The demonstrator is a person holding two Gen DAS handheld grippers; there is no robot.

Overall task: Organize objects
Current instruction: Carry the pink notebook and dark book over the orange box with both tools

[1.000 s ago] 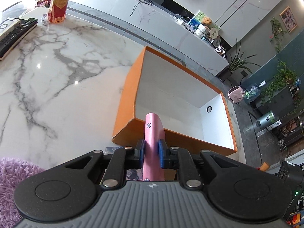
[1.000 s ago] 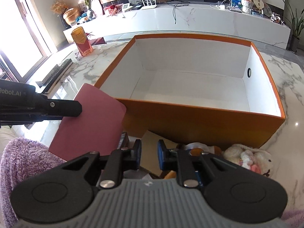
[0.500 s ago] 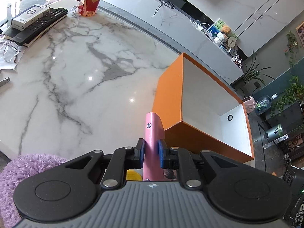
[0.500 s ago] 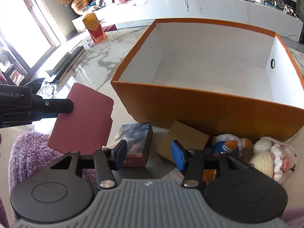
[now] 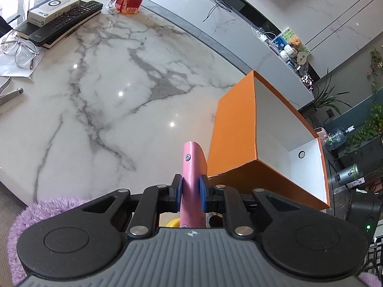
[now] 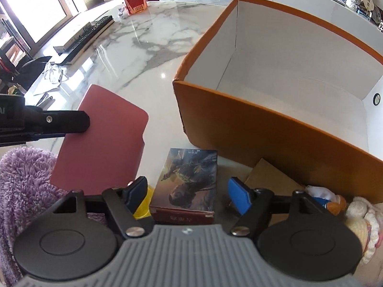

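**Right claw spread over the boxed book, left claw clamped on the pink case**

You had your left gripper [image 5: 190,192] clenched on the pink case [image 6: 103,138], its blue pads pinching the thin edge so the case stood up between them, held above the marble table [image 5: 95,91] to the left of the orange box [image 6: 275,129]. The box was empty, its white inside bare.

Your right gripper [image 6: 189,192] had just been opening and stood released, its jaws wide on either side of the picture-covered box [image 6: 189,179], not pressing it. That box lay flat on the table just in front of the orange box's near wall, beside a brown card piece [image 6: 270,181] and soft toys [image 6: 354,210].

It looked stiff and fairly light, with glossy faces that could slip. You would do best to take it across its two long sides, near the middle, so it would not swing. The pink case looked rigid and thin; gripped at one edge it could pivot, so you needed a firm hold.
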